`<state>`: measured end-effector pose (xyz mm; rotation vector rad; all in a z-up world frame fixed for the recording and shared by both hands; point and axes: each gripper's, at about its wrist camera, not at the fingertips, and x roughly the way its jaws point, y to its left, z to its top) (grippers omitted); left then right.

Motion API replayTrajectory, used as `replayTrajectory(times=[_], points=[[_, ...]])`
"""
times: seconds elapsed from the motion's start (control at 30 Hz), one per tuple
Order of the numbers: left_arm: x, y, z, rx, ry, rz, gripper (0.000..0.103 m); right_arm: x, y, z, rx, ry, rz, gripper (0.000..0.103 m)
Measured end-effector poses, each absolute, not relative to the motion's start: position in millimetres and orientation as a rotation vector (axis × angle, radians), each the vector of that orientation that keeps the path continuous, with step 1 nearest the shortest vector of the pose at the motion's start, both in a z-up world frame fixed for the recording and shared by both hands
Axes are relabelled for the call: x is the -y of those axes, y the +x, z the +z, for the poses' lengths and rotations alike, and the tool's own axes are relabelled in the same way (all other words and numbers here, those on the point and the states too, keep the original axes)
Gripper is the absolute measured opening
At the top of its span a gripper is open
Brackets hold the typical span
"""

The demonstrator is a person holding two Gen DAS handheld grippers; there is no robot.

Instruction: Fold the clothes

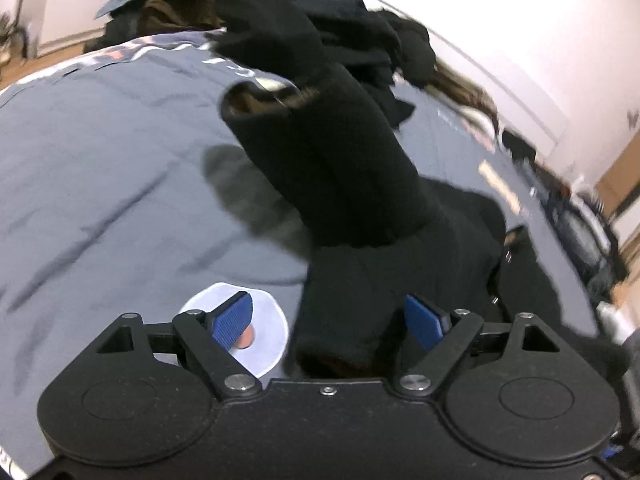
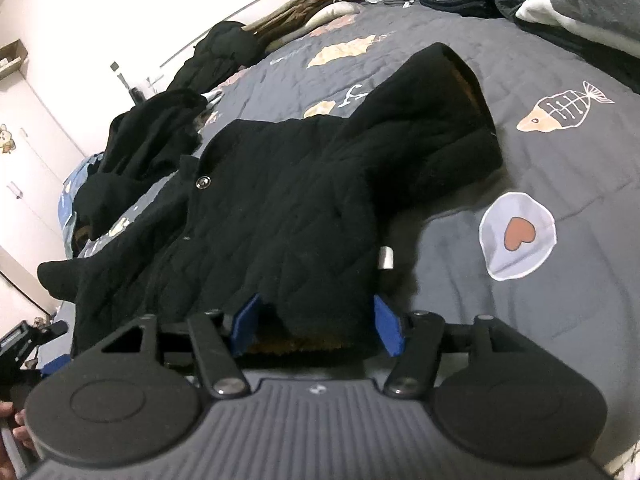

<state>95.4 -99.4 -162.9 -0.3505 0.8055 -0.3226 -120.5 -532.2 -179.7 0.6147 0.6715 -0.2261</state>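
Spreading step: both claws, left claw (image 1: 328,322) and right claw (image 2: 316,326), gape around the black jacket's (image 2: 280,200) near hem on the bed (image 2: 560,160), seemingly ungripped; next, pinch and fold.

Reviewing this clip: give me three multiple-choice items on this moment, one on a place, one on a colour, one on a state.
1. Where does the black jacket lie?
A. on the grey bedspread
B. on a wooden floor
C. on a hanger

2. What colour is the heart on the pale patch beside the jacket?
A. green
B. reddish brown
C. yellow

3. How is the jacket's metal snap near the collar?
A. torn off
B. hidden under a sleeve
C. in plain view on the front

Key: 1 A, the quilted spread surrounds it; 2 B, the right wrist view shows it clearly; 3 C, it shines uncovered on the fabric.
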Motion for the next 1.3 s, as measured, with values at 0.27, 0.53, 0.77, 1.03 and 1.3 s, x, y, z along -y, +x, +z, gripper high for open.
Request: replayTrajectory(times=[0.27,0.53,0.77,1.03,1.3], points=[[129.5,100.3,-169.7,-0.831,-0.239,-0.404,0.078,533.7,-101.1,-196.4,-0.715,0.643,-0.234,0.068],[135.8,102.1,-180.9,-0.885,-0.248,-0.449,0.024,538.4,-103.8,-206.6,-0.702,0.756,-0.230,0.030],[117.3,97.0,-149.8,-0.938,-0.337,-0.479,0.014,548.7,-125.0,-173.5,-0.660,0.876,-0.191,0.013],[111.8,68.0,-121.1,-1.053,-0.165,-0.487,0.020,538.3,-142.5,-121.6,-0.778,0.765,-0.157,0.015],[127.9,38.0,-143.0,-1.080,0.070,-0.464,0.055,511.0,-141.2,-164.3,-0.984,0.545,-0.278,0.029]])
